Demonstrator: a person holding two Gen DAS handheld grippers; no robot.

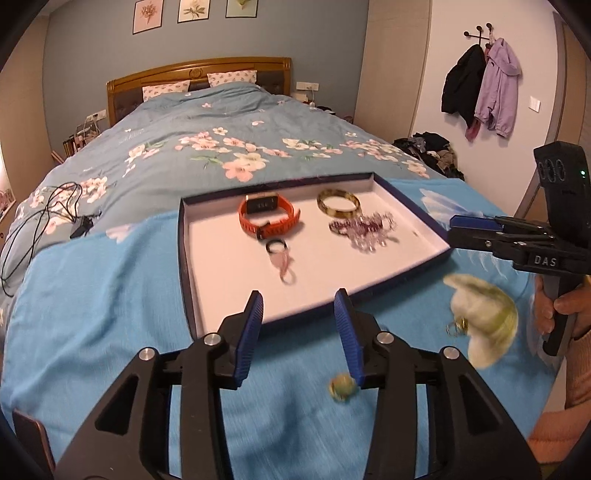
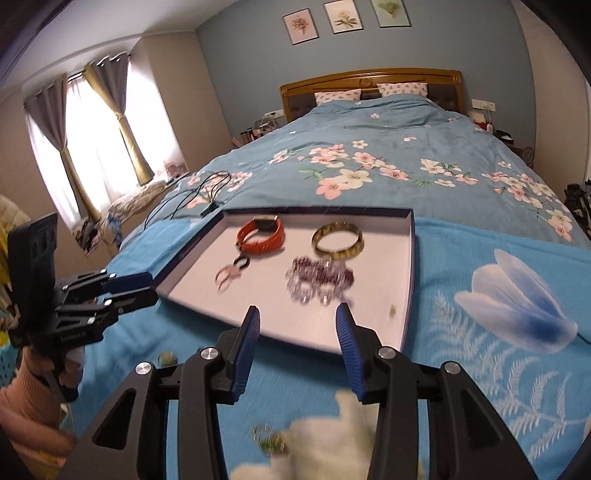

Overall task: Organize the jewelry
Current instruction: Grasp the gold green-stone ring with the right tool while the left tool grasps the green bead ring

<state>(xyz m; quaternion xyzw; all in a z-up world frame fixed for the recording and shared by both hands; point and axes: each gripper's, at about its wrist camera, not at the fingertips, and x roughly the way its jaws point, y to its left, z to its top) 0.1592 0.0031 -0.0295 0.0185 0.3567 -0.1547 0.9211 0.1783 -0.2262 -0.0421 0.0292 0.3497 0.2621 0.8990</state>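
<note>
"DAS" on the right tool (image 1: 452, 226), both tools spread wide, left tool (image 1: 299, 310) before tray (image 1: 186, 258).

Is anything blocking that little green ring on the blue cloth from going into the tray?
Only the tray's low near wall lies between it and the green ring. The open left gripper has nothing visible in its way.

A wide bed (image 2: 388, 162) with a blue flowered quilt fills the room, its wooden headboard (image 2: 369, 79) against a grey-blue wall hung with three flower prints (image 2: 345, 16). Daylight comes through a curtained window (image 2: 88, 136) on one side. On the other, a black coat (image 1: 461, 83) and a lilac jacket (image 1: 496, 88) hang from wall hooks.
</note>
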